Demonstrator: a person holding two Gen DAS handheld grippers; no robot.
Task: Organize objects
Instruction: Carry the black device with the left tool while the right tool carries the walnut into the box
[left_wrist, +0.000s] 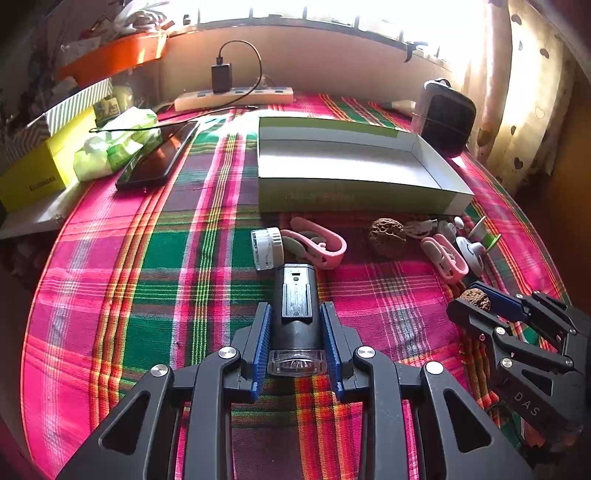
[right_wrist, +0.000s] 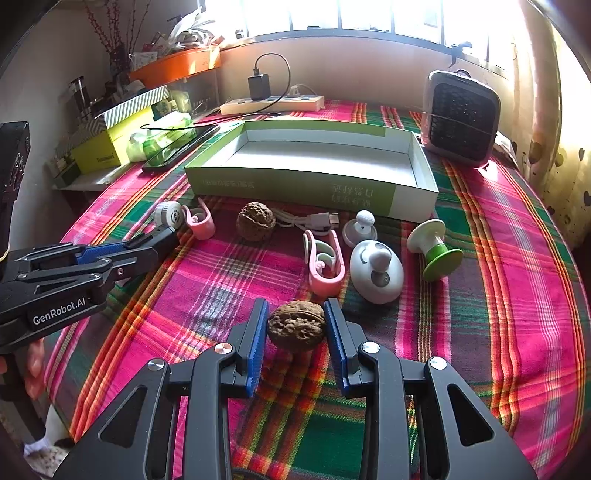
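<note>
left gripper (left_wrist: 295, 325) is clamping a smooth black cylindrical light (left_wrist: 295, 306) on the plaid cloth (left_wrist: 147, 277) | right gripper (right_wrist: 296, 328) is pinching one of two wrinkled walnuts (right_wrist: 296, 329) | two pink clips (right_wrist: 324, 266) are lying near the shallow cardboard box (right_wrist: 295, 184)

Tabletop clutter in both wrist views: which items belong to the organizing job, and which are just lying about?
Job items:
- black flashlight, clamped in left gripper
- walnut, clamped in right gripper
- second walnut
- pink clips
- white cable
- green box, empty inside

Lying about:
- power strip
- phone
- small fan
- yellow box
</note>
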